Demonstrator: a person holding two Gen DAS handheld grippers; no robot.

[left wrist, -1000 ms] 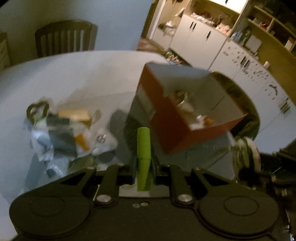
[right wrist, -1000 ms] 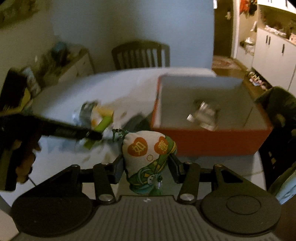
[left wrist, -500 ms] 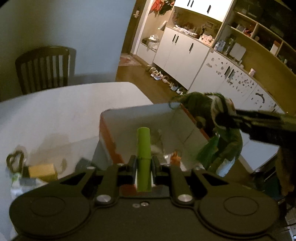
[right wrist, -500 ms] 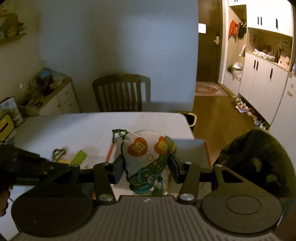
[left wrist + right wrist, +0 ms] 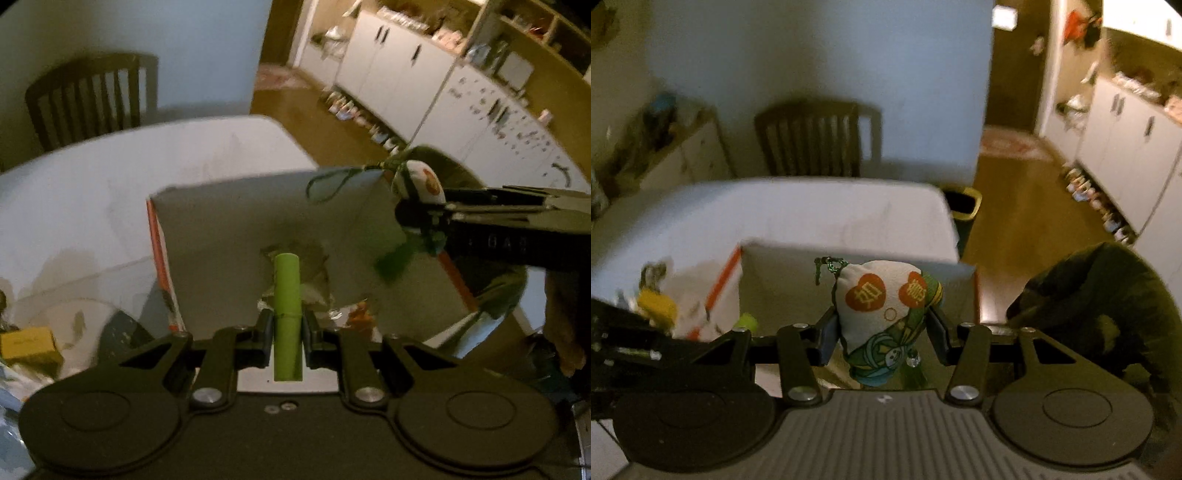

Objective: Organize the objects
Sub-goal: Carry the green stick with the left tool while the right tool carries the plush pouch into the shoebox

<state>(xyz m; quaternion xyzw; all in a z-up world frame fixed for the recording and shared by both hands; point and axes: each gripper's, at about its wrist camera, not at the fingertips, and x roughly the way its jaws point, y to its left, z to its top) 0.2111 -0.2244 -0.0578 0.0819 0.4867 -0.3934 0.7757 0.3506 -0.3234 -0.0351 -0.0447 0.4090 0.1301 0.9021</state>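
My left gripper point(image 5: 287, 326) is shut on a lime-green tube point(image 5: 287, 295) that points forward over the open orange box point(image 5: 236, 236) with a grey inside. My right gripper point(image 5: 882, 328) is shut on a small cloth pouch point(image 5: 886, 317) printed with two orange hearts and a green cord. That pouch point(image 5: 421, 181) hangs above the box's right side in the left wrist view. The tube's tip point(image 5: 746, 320) shows at the left of the right wrist view. Crumpled foil point(image 5: 314, 273) lies inside the box.
A white table point(image 5: 110, 192) carries the box. Left of the box lie a yellow block point(image 5: 27, 345) and other small items. A dark chair point(image 5: 812, 140) stands behind the table, a dark green garment point(image 5: 1108, 306) at the right, white cabinets point(image 5: 406, 74) beyond.
Both grippers have moved over the orange box, each keeping its object. The right gripper's pouch has come closer to the box's right side in the left wrist view.
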